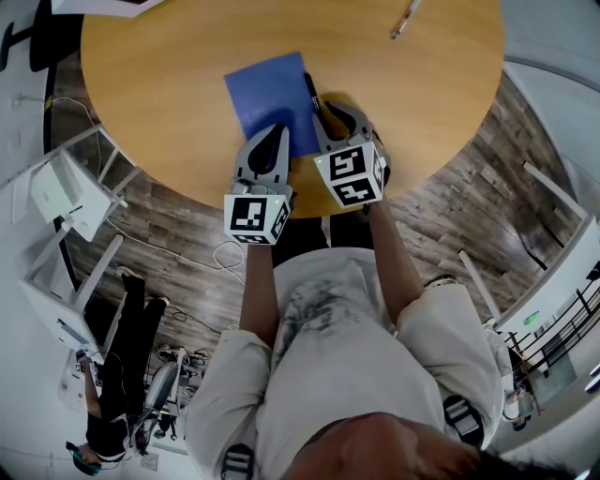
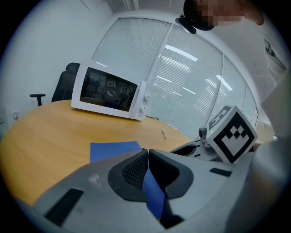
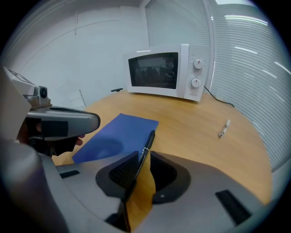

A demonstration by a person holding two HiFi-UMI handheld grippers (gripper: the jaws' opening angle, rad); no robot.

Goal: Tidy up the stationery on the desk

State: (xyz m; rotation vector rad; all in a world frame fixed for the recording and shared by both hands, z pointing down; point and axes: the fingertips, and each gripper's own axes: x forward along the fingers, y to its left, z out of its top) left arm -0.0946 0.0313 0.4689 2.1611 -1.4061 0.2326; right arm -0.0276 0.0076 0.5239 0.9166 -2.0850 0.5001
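A blue notebook lies flat on the round wooden table. Along its right edge lies a black pen. My right gripper points down over the pen's near end. The pen runs between its jaws against the left pad, with bare wood showing on the other side, so the jaws are open. My left gripper is over the notebook's near edge with its tips together. Blue shows through the gap below them. I cannot tell whether it pinches the cover.
A silver pen lies alone toward the table's far right. A white microwave stands at the far edge. Around the table are an office chair, white stools and floor cables.
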